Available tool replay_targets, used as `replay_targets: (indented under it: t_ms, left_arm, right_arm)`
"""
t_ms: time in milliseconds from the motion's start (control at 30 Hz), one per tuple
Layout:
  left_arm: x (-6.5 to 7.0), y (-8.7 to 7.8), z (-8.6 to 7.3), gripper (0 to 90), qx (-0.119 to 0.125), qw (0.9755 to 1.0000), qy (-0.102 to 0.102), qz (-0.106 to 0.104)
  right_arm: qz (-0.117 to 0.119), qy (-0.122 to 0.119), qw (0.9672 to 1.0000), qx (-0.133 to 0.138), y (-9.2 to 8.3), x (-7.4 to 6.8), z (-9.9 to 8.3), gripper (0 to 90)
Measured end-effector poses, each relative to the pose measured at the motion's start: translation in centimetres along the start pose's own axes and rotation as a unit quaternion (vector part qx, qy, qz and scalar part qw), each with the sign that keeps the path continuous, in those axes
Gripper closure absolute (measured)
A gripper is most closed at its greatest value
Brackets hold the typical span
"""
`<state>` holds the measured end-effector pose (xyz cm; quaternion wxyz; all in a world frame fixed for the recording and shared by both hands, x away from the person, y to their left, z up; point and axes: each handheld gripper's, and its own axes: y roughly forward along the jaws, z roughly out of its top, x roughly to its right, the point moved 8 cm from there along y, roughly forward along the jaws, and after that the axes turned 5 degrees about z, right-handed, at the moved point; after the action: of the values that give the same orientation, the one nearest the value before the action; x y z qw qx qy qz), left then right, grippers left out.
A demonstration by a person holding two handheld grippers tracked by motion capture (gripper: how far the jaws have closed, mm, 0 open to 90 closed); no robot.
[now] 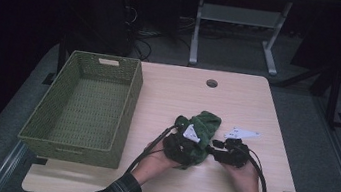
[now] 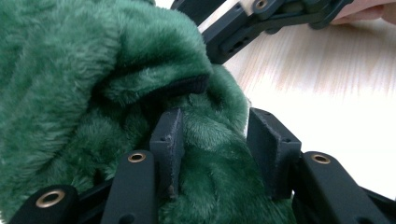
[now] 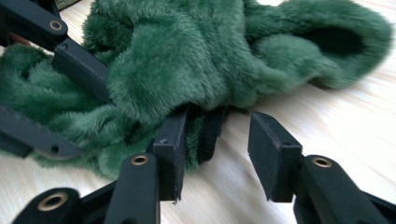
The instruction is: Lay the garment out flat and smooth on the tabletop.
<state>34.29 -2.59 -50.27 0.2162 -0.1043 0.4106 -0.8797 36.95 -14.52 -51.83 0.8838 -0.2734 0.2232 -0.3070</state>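
1. While the left gripper (image 2: 217, 144) has a thick fold of the green plush cloth (image 2: 93, 79) bulging between its half-closed jaws, the right gripper (image 3: 219, 154) stands half open at the cloth's edge, gripping nothing.
2. Closing now, the right jaws could catch only loose pile, or nothing, since the hem lies against one pad (image 3: 170, 149).
3. Slippery fur may slide out of the left pinch if pulled.
4. From the high view, the cloth (image 1: 203, 126) lies mid-table (image 1: 238, 105), right of the woven basket (image 1: 128, 115); the gripper views miss that.
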Motion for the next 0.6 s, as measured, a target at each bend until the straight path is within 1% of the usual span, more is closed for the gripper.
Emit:
replay_targets:
  t_ms: [33, 100, 133, 167, 200, 300, 333, 367, 400, 433, 500, 533, 567, 600]
  left_arm:
    - [-0.06, -0.01, -0.09, 55.7, -0.003, 1.0000, 0.003, 0.000]
    - [-0.08, 0.09, -0.21, 56.2, -0.005, 1.0000, 0.002, -0.002]
    - [-0.06, 0.21, -0.22, 56.5, -0.001, 1.0000, -0.003, -0.001]
    - [-0.10, 0.31, -0.30, 57.3, -0.001, 1.0000, -0.002, -0.001]
    - [-0.06, 0.39, -0.32, 58.3, 0.001, 1.0000, -0.005, -0.002]
    - [-0.05, 0.42, -0.48, 62.6, -0.003, 1.0000, 0.002, -0.002]
    - [-0.01, 0.48, -0.50, 64.8, -0.001, 1.0000, 0.000, -0.005]
    - [0.00, 0.52, -0.54, 69.1, -0.002, 1.0000, 0.000, -0.007]
    - [0.07, 0.59, -0.55, 71.7, -0.001, 0.9999, -0.002, -0.010]
    - [0.05, 0.58, -0.62, 75.3, -0.005, 0.9999, 0.003, -0.013]
    - [0.18, 0.52, -0.52, 81.4, -0.001, 0.9999, 0.000, -0.015]
    - [0.21, 0.40, -0.42, 83.2, 0.002, 0.9999, 0.000, -0.016]
    - [0.13, 0.11, -0.37, 84.1, 0.001, 0.9999, 0.005, -0.015]
    - [0.11, -0.08, -0.31, 84.8, 0.003, 0.9999, 0.006, -0.015]
  right_arm:
    - [0.001, 0.002, 1.0000, -0.002, 0.14, -0.02, -0.03, 57.1]
    - [0.005, 0.007, 1.0000, -0.004, 0.11, 0.07, -0.13, 58.1]
    - [0.009, 0.010, 0.9999, -0.005, 0.12, 0.06, -0.18, 58.7]
    - [0.013, 0.014, 0.9998, -0.010, 0.15, 0.05, -0.31, 61.3]
    - [0.020, 0.016, 0.9996, -0.016, 0.30, -0.03, -0.50, 62.8]
    - [0.037, 0.017, 0.9987, -0.030, 0.82, -0.40, -0.85, 70.4]
    - [0.038, 0.014, 0.9988, -0.029, 0.92, -0.49, -0.85, 73.1]
    - [0.039, 0.011, 0.9986, -0.033, 0.90, -0.61, -0.87, 77.6]
    - [0.036, 0.011, 0.9987, -0.035, 0.78, -0.72, -0.85, 79.8]
    - [0.034, 0.007, 0.9988, -0.036, 0.72, -0.70, -0.88, 81.7]
    - [0.030, 0.002, 0.9988, -0.040, 0.53, -0.73, -0.90, 82.8]
    - [0.028, -0.006, 0.9989, -0.038, 0.48, -0.65, -0.88, 83.0]
    - [0.026, -0.003, 0.9989, -0.040, 0.37, -0.73, -0.87, 83.1]
    - [0.023, -0.007, 0.9989, -0.040, 0.25, -0.72, -0.86, 83.1]
